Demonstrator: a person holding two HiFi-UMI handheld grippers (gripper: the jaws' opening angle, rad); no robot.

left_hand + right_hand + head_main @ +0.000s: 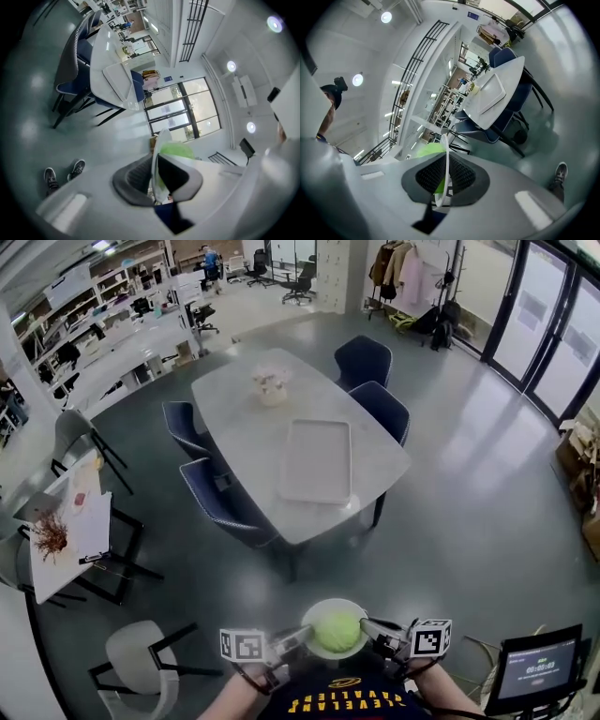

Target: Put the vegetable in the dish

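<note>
A white dish with a round green vegetable in it hangs in front of the person's chest, well short of the table. My left gripper is shut on the dish's left rim and my right gripper is shut on its right rim. In the left gripper view the dish rim runs edge-on between the jaws, with the vegetable behind it. The right gripper view shows the dish rim pinched the same way and the vegetable to its left.
A long white table stands ahead on the grey floor, with a white tray and a small pale object on it. Blue chairs line both sides. A small side table is at left, a tablet screen at lower right.
</note>
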